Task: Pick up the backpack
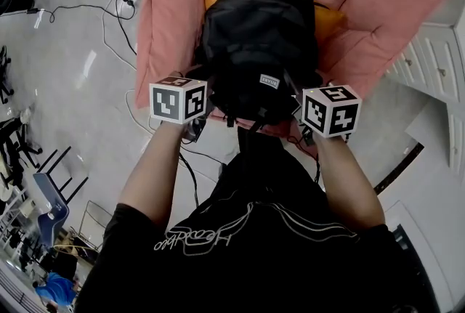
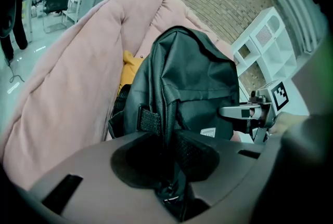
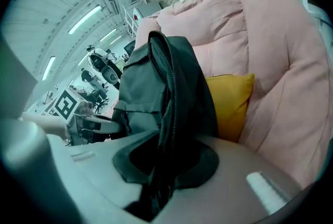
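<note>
Far left, there's grey floor [image 1: 73, 123] with a couple of cables [image 1: 87, 9] snaking over it, nothing to do with the action. Then comes the person's left gripper [image 2: 166, 147], with its marker cube [image 1: 178, 101] facing up. Its jaws are pinched together on a fold of black fabric and webbing low on the bag's left side (the stuff is bunched right between the pads, so that's a proper grip).

In the middle is the backpack [image 1: 258, 43], all black, sitting in a big pink armchair [image 1: 174, 6]. It stands on end with its long axis running up and down. The top tips back toward the chair's backrest and the bottom sits at the front edge of the seat, closest to the person. Its front panel, with a small label [image 1: 269, 80] low down, faces out toward the person. A yellow cushion [image 1: 330, 21] is wedged behind it, poking out on both sides. I honestly can't tell whether the bottom is resting on the seat or already hanging clear.

Next over is the right gripper [image 3: 162, 153], with a second cube [image 1: 331, 110] on top. It's the same deal: the jaws are shut on a gathered wad of the bag's right side, down low. The two grippers flank the bag at roughly the same level.

Far right, a white cabinet [image 1: 429, 64] stands just beside the chair's arm.
</note>
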`<state>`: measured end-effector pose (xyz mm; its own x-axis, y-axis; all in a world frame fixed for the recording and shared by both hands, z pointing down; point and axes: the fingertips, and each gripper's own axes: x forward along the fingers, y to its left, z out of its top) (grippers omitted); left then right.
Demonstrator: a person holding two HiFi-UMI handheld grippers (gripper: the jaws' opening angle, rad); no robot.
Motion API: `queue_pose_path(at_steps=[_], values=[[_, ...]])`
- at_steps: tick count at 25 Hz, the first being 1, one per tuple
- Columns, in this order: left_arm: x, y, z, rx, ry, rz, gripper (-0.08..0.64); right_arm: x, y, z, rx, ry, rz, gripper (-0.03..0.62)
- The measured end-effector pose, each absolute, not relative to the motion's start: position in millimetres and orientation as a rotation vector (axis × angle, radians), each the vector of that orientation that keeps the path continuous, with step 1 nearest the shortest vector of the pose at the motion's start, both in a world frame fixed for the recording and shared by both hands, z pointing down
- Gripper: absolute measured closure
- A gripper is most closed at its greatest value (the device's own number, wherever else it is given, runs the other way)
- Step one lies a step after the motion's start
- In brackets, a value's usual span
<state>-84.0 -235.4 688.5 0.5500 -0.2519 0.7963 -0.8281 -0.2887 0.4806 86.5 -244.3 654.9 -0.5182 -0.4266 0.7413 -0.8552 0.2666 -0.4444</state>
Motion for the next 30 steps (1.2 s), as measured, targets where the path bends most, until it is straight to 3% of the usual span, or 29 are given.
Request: queue_pose_path(at_steps=[17, 30], values=[[-92.0, -191.9, 627.9, 1.879, -0.974, 0.702, 0.482, 80.0, -200.7, 604.0, 1.156, -2.196, 1.157, 0.532], [-99.6, -149.6, 534.4, 1.984, -1.035, 0.644, 0.486, 71.6, -162.8, 513.4, 1.139, -2.313, 1.060, 0.532]])
